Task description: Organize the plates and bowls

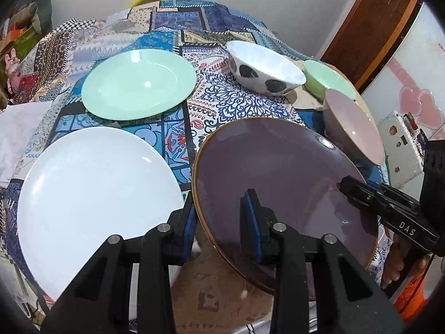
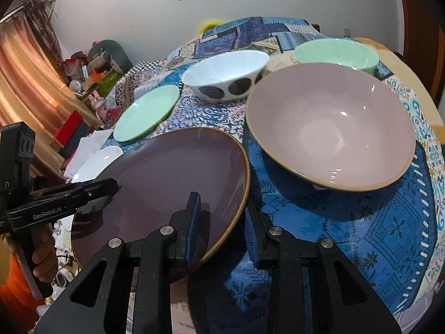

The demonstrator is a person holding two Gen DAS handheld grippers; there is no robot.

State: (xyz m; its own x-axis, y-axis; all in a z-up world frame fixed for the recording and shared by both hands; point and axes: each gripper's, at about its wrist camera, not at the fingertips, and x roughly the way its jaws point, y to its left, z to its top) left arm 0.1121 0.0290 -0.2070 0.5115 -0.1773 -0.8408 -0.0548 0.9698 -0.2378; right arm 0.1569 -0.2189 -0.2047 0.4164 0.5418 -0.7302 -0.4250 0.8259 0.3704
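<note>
A purple plate (image 1: 278, 178) with a brown rim is lifted off the table, tilted, held at both sides. My left gripper (image 1: 222, 217) straddles its left rim, one finger above and one below. My right gripper (image 2: 222, 222) straddles its right rim (image 2: 239, 194); it also shows in the left wrist view (image 1: 345, 189). A white plate (image 1: 94, 200) lies at the near left, a mint plate (image 1: 139, 83) behind it. A white bowl with dark spots (image 1: 264, 66), a mint bowl (image 1: 325, 78) and a pink bowl (image 1: 356, 128) stand at the right.
The table wears a patterned blue patchwork cloth (image 1: 228, 103). A white paper (image 1: 16, 128) lies at its left edge. Clutter and a curtain (image 2: 25, 78) are beyond the table's left side. A white cabinet with hearts (image 1: 411, 89) stands to the right.
</note>
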